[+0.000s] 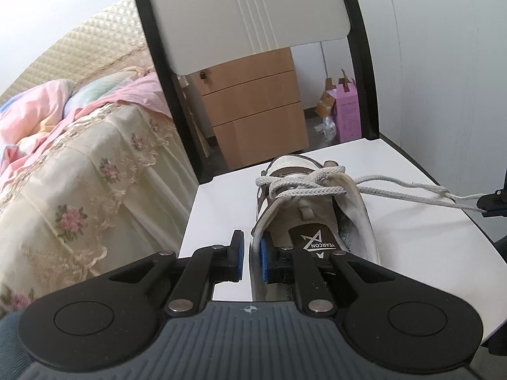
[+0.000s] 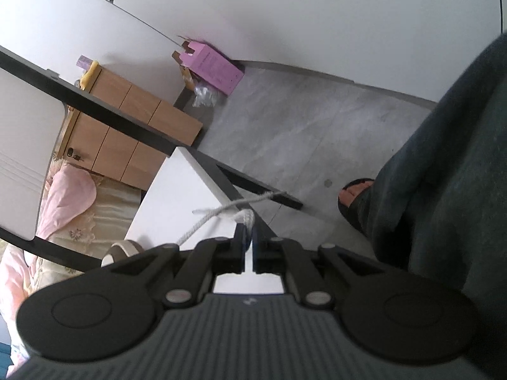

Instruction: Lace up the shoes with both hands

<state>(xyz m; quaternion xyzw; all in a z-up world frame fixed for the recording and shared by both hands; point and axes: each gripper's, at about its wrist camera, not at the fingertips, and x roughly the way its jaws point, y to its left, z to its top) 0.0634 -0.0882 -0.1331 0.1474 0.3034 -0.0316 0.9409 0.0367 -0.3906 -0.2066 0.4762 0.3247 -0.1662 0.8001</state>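
One shoe (image 1: 312,212), a worn white and brown sneaker with YEARCON printed on its insole, stands on the white seat of a chair (image 1: 218,209), its heel toward the left wrist camera and its toe toward the chair's back. One grey-white shoelace (image 1: 298,186) crosses the eyelets in a loose tangle over the tongue. Two strands of it run off to the right across the seat, and a third length comes down the shoe's left side toward the heel.

The left tongs (image 1: 252,255) sit at the heel. Their two blue pads straddle the shoe's left collar edge and that near length of lace, with a narrow gap between the pads; whether the pads press on it I cannot tell from this view.

The right tongs (image 2: 248,237) are closed on the shoelace (image 2: 245,217) at the seat's right edge. A small bunch of lace sticks out past the pads, one strand trails back toward the shoe (image 2: 122,250), and another thin end points out over the grey tile floor (image 2: 317,120). In the left view these tongs show only as a dark tip at the right border (image 1: 492,201), with the two strands leading to it.

Around the chair are one bed with floral lace cover (image 1: 82,171), one wooden three-drawer cabinet (image 1: 256,110) and one pink carton (image 1: 348,110). One sandalled foot (image 2: 353,194) and a dark trouser leg (image 2: 450,171) are in the right view.
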